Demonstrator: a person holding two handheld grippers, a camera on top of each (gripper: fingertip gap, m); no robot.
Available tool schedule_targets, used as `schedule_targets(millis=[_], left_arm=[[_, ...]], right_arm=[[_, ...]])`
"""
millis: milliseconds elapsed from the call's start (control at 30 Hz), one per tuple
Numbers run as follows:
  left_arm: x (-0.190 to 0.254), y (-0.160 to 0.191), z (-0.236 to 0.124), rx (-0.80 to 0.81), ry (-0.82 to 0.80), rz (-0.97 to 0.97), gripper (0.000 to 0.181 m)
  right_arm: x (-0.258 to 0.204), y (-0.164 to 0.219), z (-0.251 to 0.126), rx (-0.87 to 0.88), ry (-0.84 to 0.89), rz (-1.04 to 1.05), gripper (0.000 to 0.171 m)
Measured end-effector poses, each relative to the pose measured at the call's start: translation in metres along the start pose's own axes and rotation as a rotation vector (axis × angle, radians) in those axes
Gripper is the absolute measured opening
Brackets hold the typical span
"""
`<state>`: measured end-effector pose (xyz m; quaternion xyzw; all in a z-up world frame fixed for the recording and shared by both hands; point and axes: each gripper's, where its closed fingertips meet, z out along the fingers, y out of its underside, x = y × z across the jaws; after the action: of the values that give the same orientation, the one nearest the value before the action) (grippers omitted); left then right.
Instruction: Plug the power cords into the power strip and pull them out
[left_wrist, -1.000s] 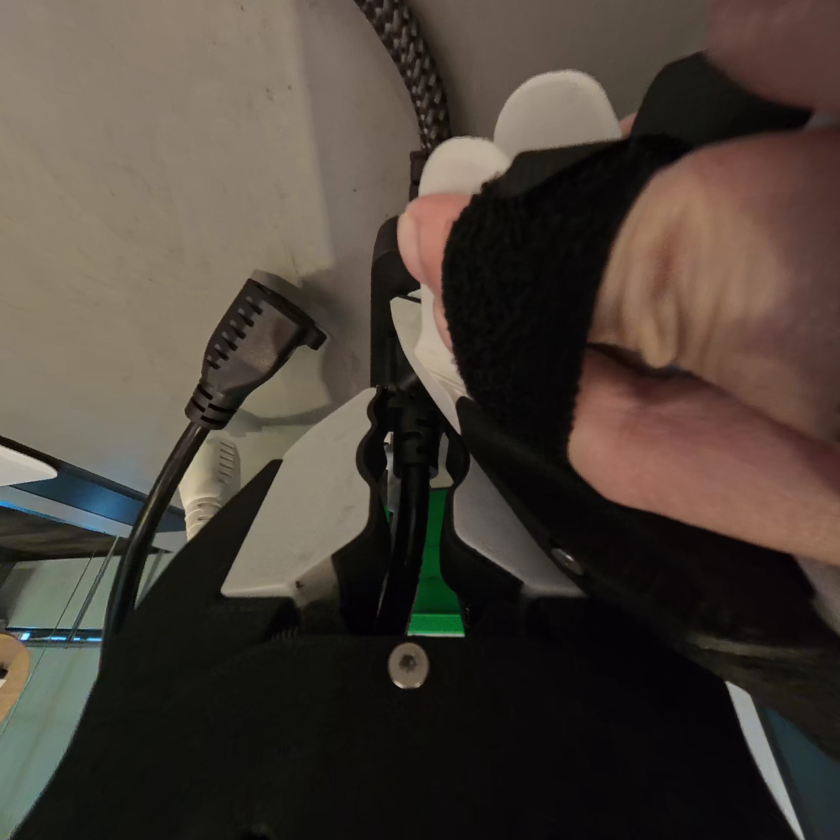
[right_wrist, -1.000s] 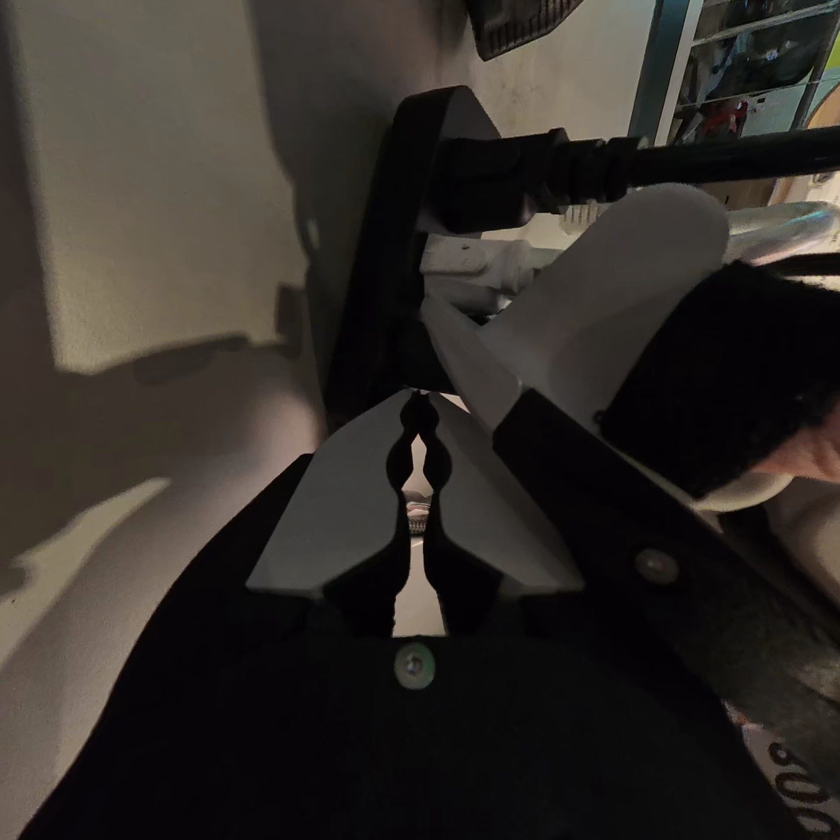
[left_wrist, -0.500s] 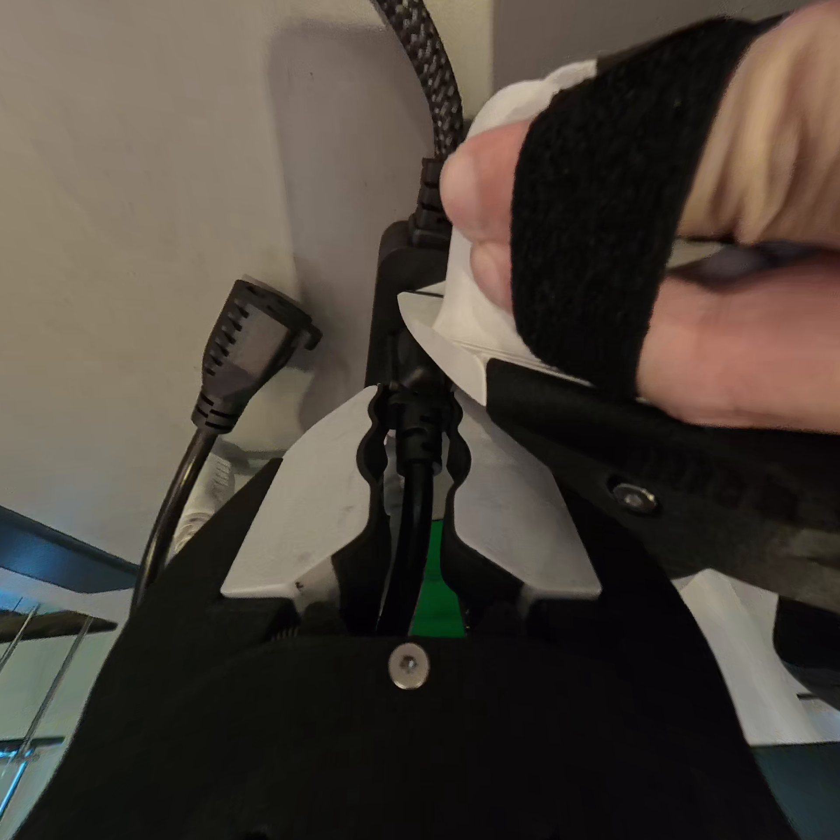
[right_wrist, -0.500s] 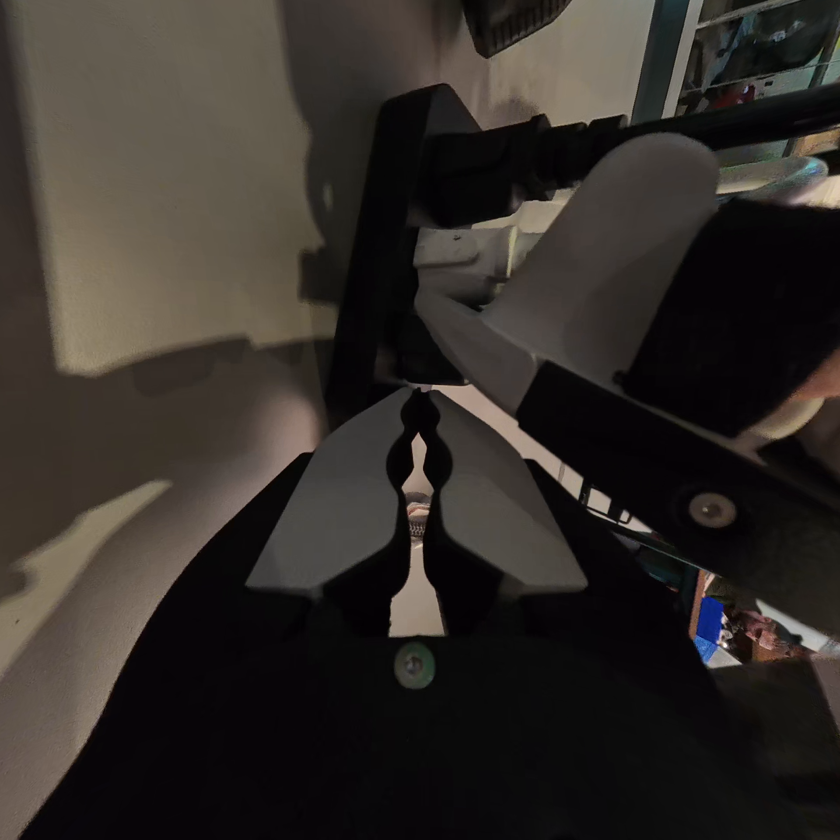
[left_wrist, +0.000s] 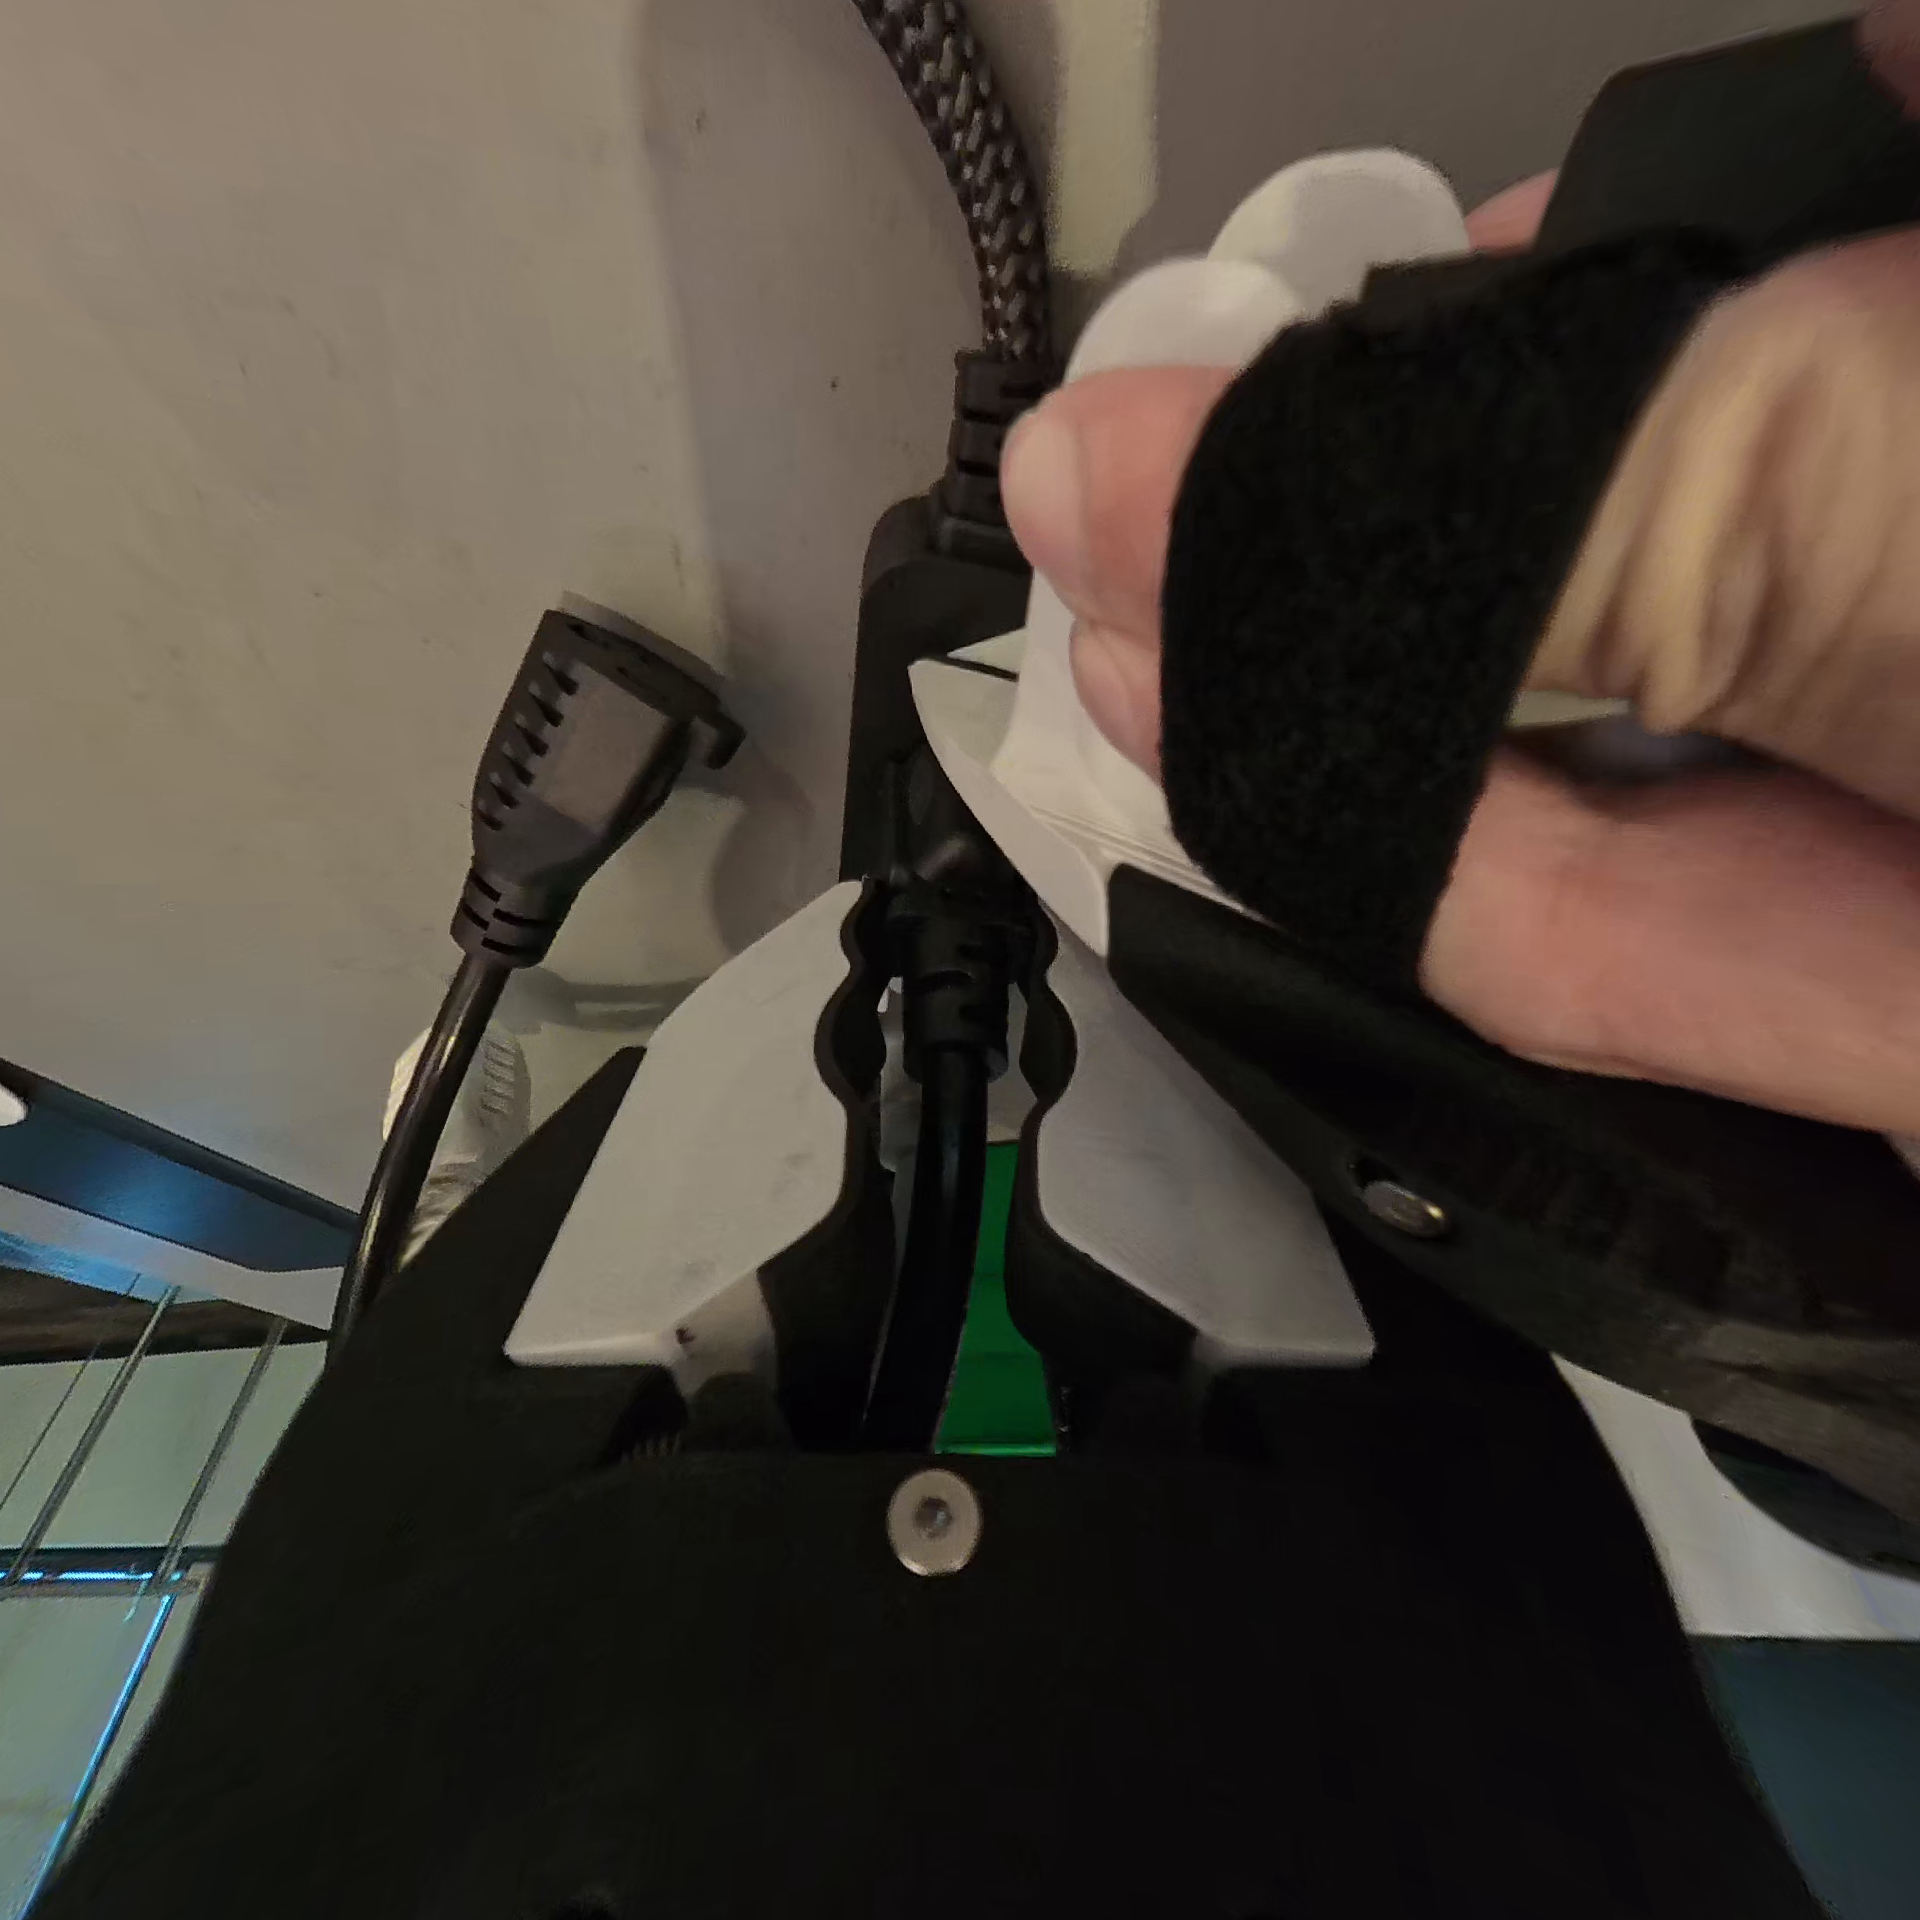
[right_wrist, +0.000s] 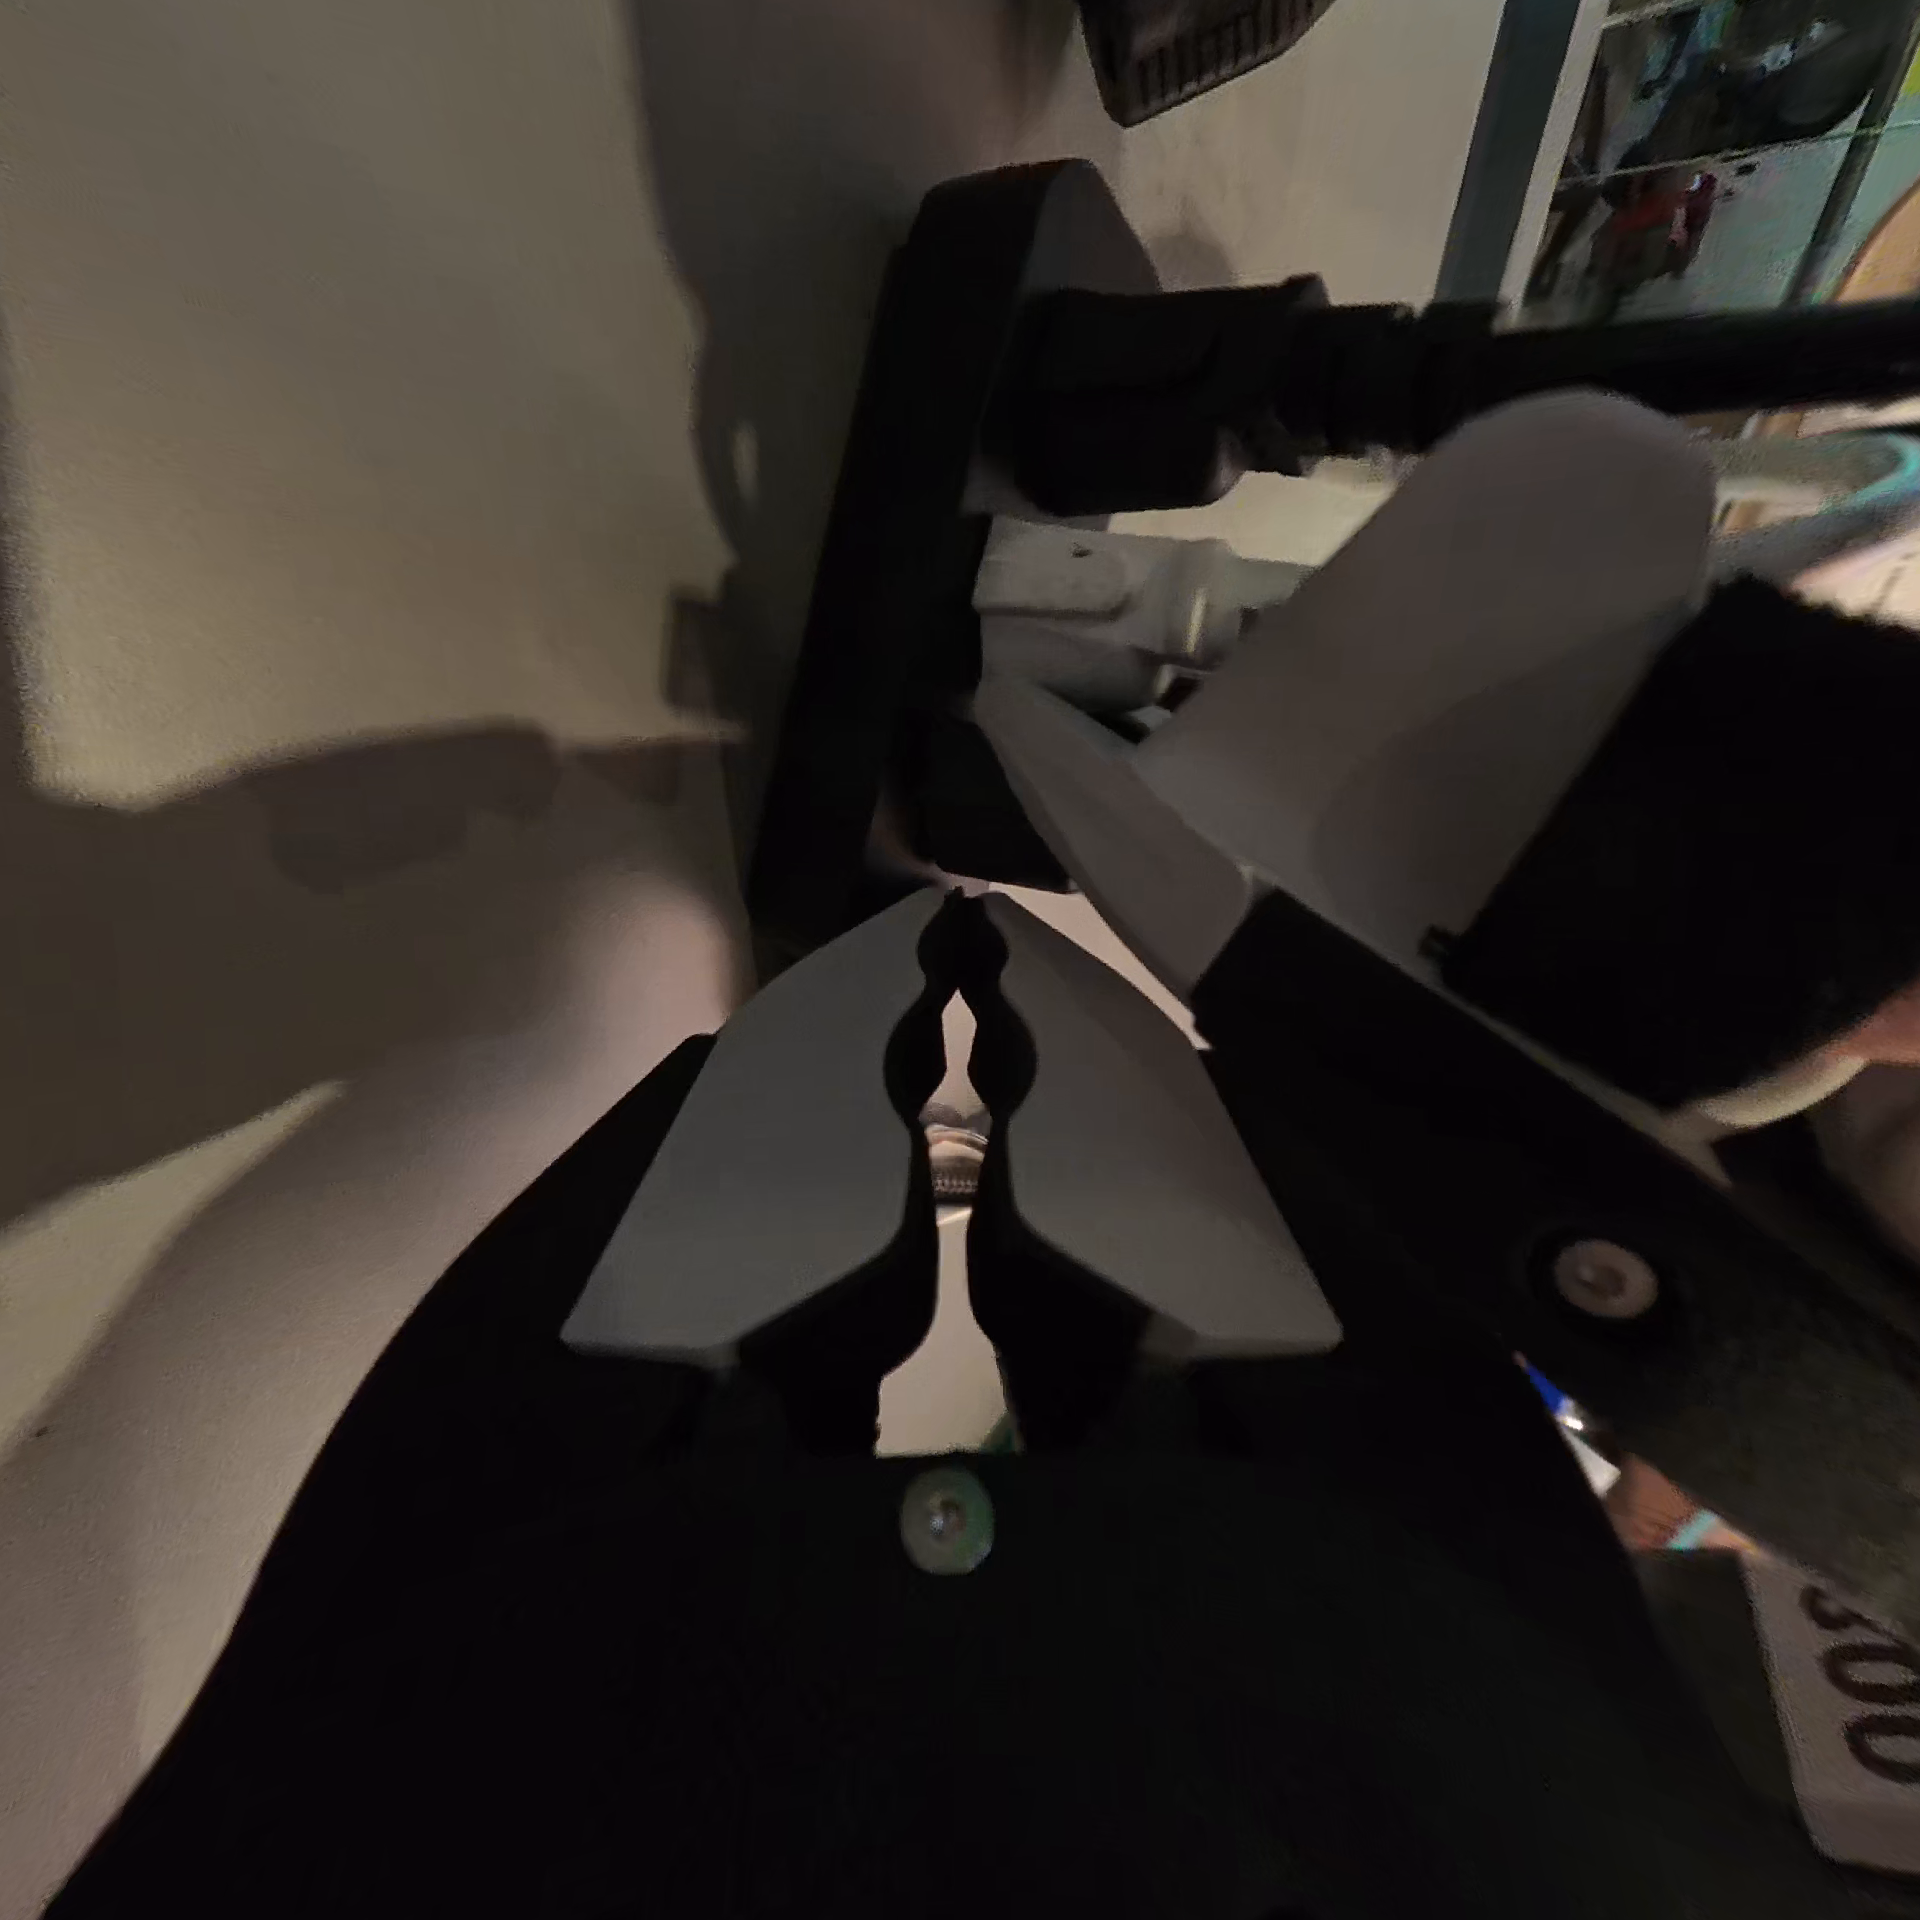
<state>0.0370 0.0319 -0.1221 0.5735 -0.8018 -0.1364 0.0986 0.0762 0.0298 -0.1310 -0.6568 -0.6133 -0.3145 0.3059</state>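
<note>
Left hand-held gripper clamps black plug — right hand-held gripper closed, empty.

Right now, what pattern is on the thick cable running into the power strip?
A black-and-grey braided weave on the cable, clearest in the left wrist view.

Both views are dim, with wide-angle bending at the edges. The hand is motion-blurred. Hard shadows cross the tabletop in the right wrist view.
</note>
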Motion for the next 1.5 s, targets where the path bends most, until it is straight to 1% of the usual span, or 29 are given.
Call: schedule_targets(millis=[33, 100, 133, 200, 233, 467, 600, 700, 900, 1000, 1067, 1233, 1400, 1500], left_arm=[[0.0, 0.0, 0.0, -0.006, 0.0, 0.002, 0.018], [-0.001, 0.001, -0.001, -0.014, -0.004, 0.003, 0.021], [-0.001, 0.002, 0.0, -0.019, 0.0, -0.002, 0.018], [-0.001, 0.002, -0.001, -0.022, -0.002, 0.003, 0.018], [-0.001, 0.002, -0.001, -0.026, 0.001, -0.001, 0.021], [-0.001, 0.004, -0.001, -0.03, 0.002, -0.001, 0.021], [0.0, 0.006, 0.003, 0.0, 0.049, -0.033, 0.023], [0.001, 0.004, 0.005, 0.051, 0.094, -0.062, 0.023], [0.0, 0.001, 0.009, 0.047, 0.071, -0.075, 0.023], [-0.003, -0.002, 0.014, 0.049, -0.004, -0.014, 0.024], [-0.002, -0.002, 0.014, 0.049, -0.027, 0.029, 0.031], [-0.005, -0.002, 0.017, 0.064, -0.082, 0.048, 0.039], [-0.004, -0.002, 0.015, 0.063, -0.096, 0.05, 0.028], [-0.002, 0.0, 0.012, 0.062, -0.044, -0.028, 0.024]], right_arm=[[0.0, 0.0, 0.0, -0.005, 0.0, -0.005, 0.003], [0.0, -0.001, 0.0, 0.001, -0.008, 0.001, 0.003], [0.0, -0.001, 0.001, 0.002, -0.005, -0.001, 0.003], [0.001, -0.001, 0.0, -0.008, -0.004, 0.006, 0.003], [0.001, -0.001, 0.001, -0.013, -0.002, 0.006, 0.003], [0.001, -0.002, 0.001, -0.004, 0.001, 0.009, 0.003], [0.001, -0.004, 0.002, 0.017, -0.008, 0.032, 0.003], [0.001, -0.005, 0.003, 0.043, -0.021, 0.022, 0.003], [0.002, -0.007, 0.002, 0.04, 0.011, -0.017, 0.002], [0.003, -0.008, 0.002, 0.056, 0.038, -0.015, 0.001], [0.003, -0.008, 0.001, 0.069, 0.06, -0.018, 0.002], [0.003, -0.01, 0.001, 0.094, 0.088, -0.018, 0.002], [0.003, -0.012, 0.001, 0.137, 0.068, 0.013, 0.002], [0.002, -0.012, 0.001, 0.153, 0.052, 0.058, 0.002]])
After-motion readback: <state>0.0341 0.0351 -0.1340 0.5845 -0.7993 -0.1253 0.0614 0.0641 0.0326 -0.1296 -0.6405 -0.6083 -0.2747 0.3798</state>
